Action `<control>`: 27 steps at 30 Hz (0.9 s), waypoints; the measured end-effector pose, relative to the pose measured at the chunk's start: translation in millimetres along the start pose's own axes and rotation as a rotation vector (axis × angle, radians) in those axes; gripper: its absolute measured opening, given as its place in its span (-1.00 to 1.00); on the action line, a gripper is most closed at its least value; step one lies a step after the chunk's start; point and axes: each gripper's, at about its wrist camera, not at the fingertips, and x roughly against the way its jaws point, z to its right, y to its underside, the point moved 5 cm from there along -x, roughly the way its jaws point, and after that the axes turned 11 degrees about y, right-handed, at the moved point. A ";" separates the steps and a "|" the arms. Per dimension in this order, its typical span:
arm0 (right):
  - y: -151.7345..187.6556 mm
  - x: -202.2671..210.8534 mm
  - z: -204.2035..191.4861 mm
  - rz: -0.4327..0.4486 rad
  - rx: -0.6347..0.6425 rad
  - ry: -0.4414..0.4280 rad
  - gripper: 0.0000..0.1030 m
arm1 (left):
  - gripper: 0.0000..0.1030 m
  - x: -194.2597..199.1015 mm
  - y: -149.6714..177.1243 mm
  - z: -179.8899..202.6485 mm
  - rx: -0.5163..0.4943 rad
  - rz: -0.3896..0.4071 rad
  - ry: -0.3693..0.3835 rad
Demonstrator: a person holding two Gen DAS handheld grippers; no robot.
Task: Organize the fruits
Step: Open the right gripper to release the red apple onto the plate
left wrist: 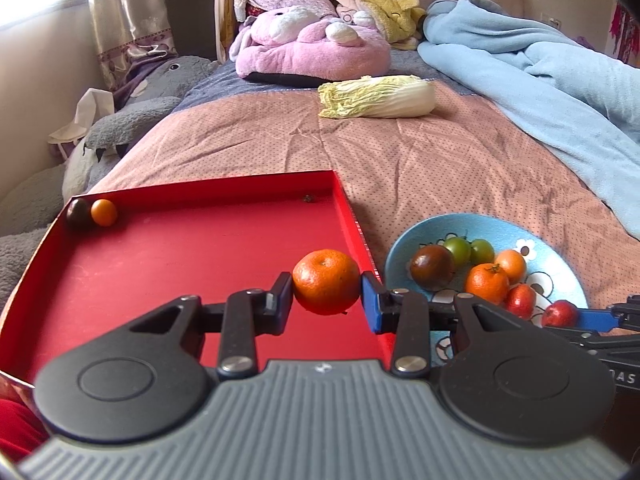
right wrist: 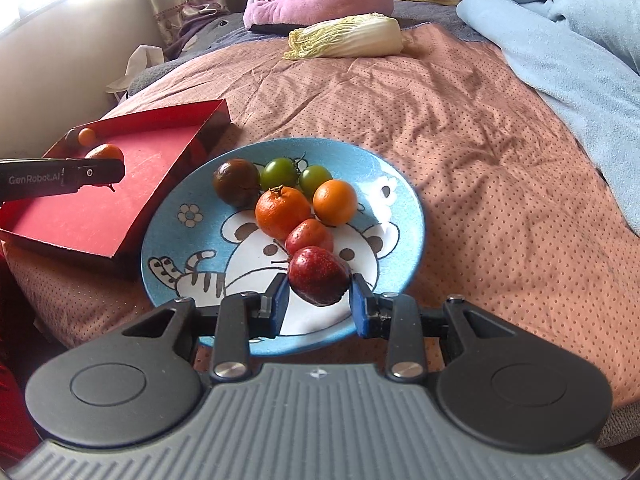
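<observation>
My left gripper [left wrist: 327, 294] is shut on a mandarin orange [left wrist: 326, 280] and holds it over the right side of the red tray [left wrist: 160, 272]. A dark tomato [left wrist: 78, 212] and a small orange fruit [left wrist: 104, 212] lie in the tray's far left corner. My right gripper [right wrist: 319, 294] is shut on a dark red fruit [right wrist: 318, 274] just above the near part of the blue cartoon plate [right wrist: 180, 216]. The plate holds a dark tomato [right wrist: 236, 182], two green tomatoes [right wrist: 280, 174], a mandarin [right wrist: 282, 212], an orange fruit [right wrist: 335, 202] and a red fruit [right wrist: 309, 236].
Everything sits on a bed with a pink dotted quilt [right wrist: 460, 128]. A napa cabbage [right wrist: 348, 38] lies farther back. A light blue blanket [right wrist: 568, 40] is heaped at the right, plush toys [left wrist: 312, 44] at the head, and a grey plush [left wrist: 140, 108] along the left edge.
</observation>
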 end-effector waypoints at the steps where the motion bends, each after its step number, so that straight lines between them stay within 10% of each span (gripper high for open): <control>1: -0.1 -0.6 -0.3 0.001 0.000 -0.001 -0.26 | -0.23 0.2 -0.4 2.8 -0.004 -0.001 0.004; 27: -19.3 27.9 17.1 0.116 -0.048 0.005 0.17 | -0.22 -26.3 -2.5 79.3 -0.143 -0.060 0.120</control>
